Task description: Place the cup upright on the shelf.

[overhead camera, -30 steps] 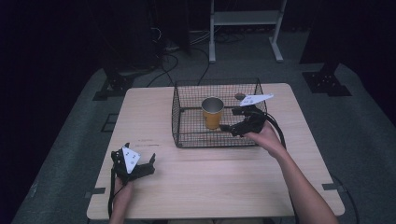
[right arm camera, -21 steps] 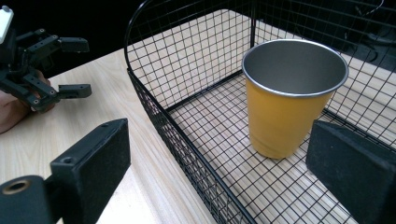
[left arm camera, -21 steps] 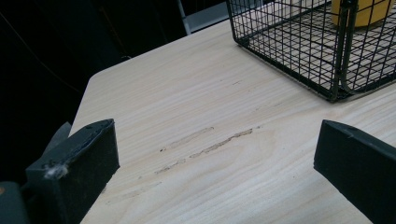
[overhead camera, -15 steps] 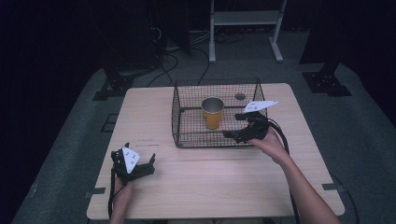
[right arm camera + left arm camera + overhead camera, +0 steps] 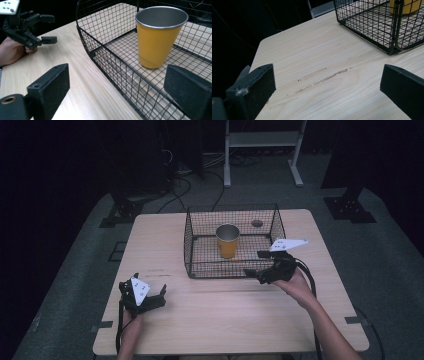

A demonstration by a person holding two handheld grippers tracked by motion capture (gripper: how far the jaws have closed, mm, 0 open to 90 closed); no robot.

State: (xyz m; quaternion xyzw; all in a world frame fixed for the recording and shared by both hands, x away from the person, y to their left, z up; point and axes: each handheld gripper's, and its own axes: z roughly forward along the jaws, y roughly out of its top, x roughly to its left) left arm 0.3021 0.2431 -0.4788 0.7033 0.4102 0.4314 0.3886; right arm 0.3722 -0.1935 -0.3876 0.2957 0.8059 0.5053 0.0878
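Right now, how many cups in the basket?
1: a yellow cup standing upright inside the wire basket, near its middle. The mesh hides nothing, so no others.

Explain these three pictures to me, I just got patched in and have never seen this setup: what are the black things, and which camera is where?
No robot here: a person holds a two-jaw hand tool in each hand. The wide picture looks down from above the person's side of the table. The left gripper rests near the front left; the right gripper is at the front right corner of the wire basket. The other two pictures come from cameras on the tools, looking between their black jaws. Both grippers are open and hold nothing. A yellow cup stands upright inside the basket.
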